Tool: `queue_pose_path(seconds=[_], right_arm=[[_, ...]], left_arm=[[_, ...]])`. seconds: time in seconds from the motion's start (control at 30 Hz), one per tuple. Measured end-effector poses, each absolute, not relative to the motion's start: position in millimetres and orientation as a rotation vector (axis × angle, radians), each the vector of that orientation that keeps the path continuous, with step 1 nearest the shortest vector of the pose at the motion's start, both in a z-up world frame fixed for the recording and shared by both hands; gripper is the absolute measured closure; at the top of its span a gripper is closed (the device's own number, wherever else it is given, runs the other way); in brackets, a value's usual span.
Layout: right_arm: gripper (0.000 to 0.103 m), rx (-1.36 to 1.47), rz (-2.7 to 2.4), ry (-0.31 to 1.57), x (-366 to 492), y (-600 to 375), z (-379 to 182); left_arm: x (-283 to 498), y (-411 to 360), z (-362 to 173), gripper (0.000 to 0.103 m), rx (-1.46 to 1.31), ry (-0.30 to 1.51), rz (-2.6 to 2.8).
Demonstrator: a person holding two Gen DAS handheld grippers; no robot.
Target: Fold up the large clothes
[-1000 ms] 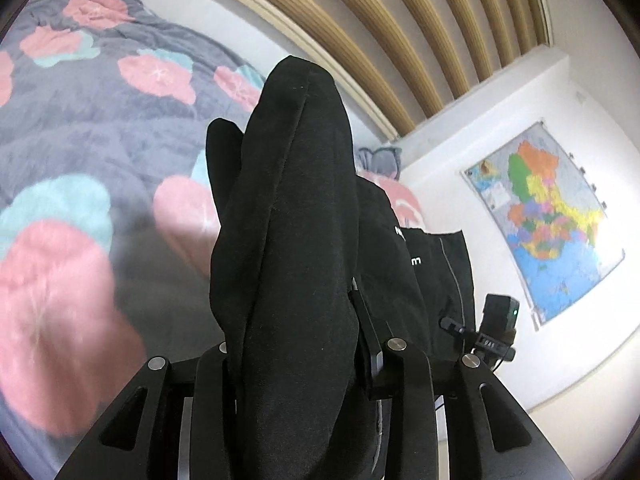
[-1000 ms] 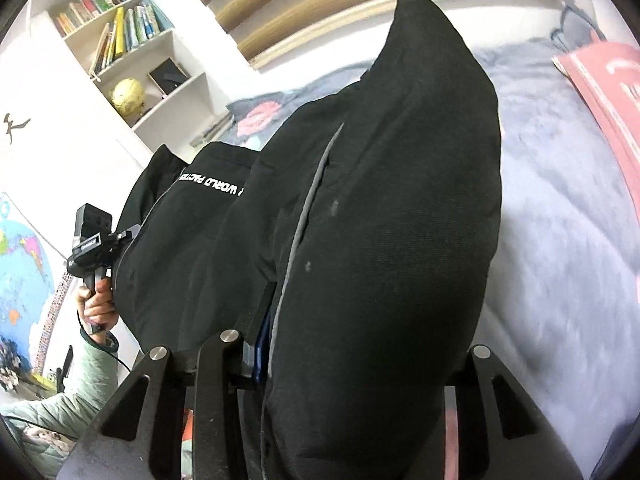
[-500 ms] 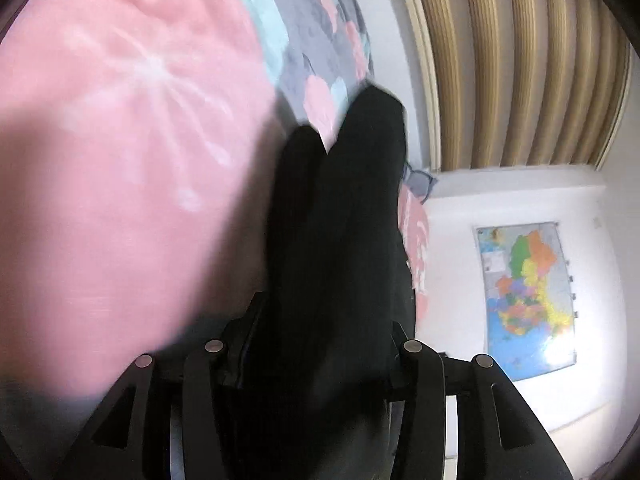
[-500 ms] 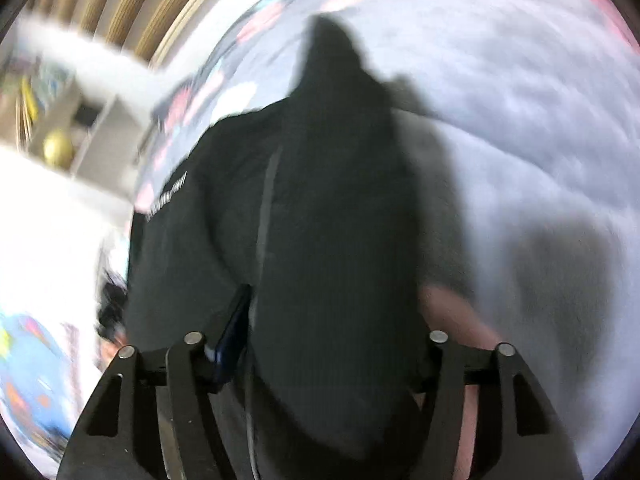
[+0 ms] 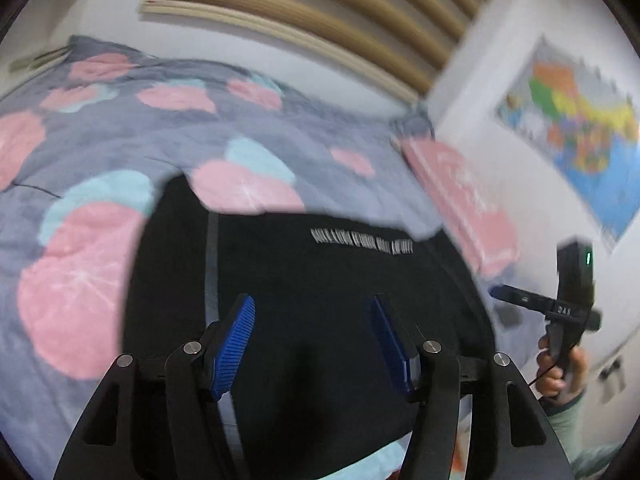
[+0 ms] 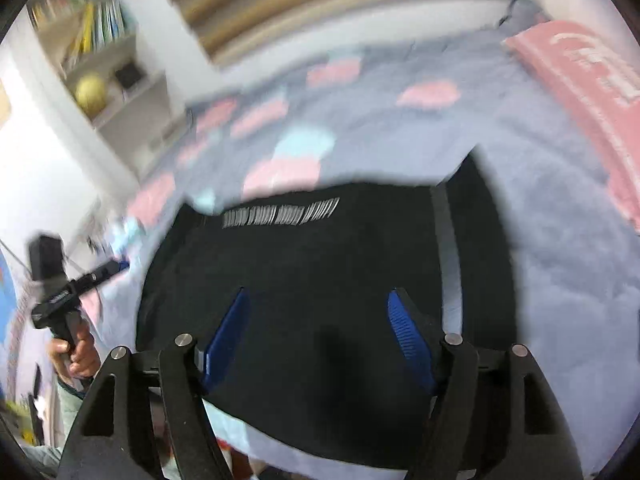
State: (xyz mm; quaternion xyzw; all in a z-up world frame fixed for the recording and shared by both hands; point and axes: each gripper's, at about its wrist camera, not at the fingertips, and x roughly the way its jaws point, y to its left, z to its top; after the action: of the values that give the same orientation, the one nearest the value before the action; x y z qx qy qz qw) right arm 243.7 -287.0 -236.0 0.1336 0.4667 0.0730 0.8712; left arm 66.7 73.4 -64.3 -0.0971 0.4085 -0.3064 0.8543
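Observation:
A black garment [image 5: 320, 280] with a line of white lettering and a grey side stripe lies flat on the bed; it also shows in the right wrist view [image 6: 320, 264]. My left gripper [image 5: 312, 312] is open and empty, its blue pads [image 5: 234, 340] spread just above the garment's near part. My right gripper [image 6: 318, 308] is open and empty too, its blue pads [image 6: 408, 336] over the same cloth. Each gripper shows in the other's view, held in a hand: the right one [image 5: 568, 300], the left one [image 6: 60, 288]. Both views are motion-blurred.
The bed carries a grey quilt [image 5: 120, 140] with pink and teal blotches. A pink folded cloth [image 5: 460, 196] lies at the bed's right side. A slatted headboard [image 5: 320, 12], a wall map [image 5: 580, 140] and a bookshelf [image 6: 92, 52] stand around.
Both grippers held bunched black cloth a second ago. Now both are open, pulled back, and the garment lies spread flat on the bed.

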Motion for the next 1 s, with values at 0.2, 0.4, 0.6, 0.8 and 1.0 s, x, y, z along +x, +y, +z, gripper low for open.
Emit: queue_pose_path(seconds=[0.2,0.4,0.6,0.8,1.0], right_arm=[[0.025,0.195,0.049,1.109,267,-255,-308],[0.027,0.229,0.062,1.042,276,-262,-269],[0.027,0.272,-0.025,1.006,344,-276,-259],[0.018,0.3,-0.029,1.106,387,-292,-331],[0.018,0.317,-0.043,1.038,368,-290,-320]], left_arm=[[73,46,-141,0.04,-0.084,1.026,-0.503],[65,53,-113,0.04,-0.085,0.953,-0.493],[90,89,-100,0.04,-0.203,0.916,-0.384],[129,119,-152,0.04,-0.362,1.027,-0.386],[129,109,-145,0.04,-0.298,1.017,-0.334]])
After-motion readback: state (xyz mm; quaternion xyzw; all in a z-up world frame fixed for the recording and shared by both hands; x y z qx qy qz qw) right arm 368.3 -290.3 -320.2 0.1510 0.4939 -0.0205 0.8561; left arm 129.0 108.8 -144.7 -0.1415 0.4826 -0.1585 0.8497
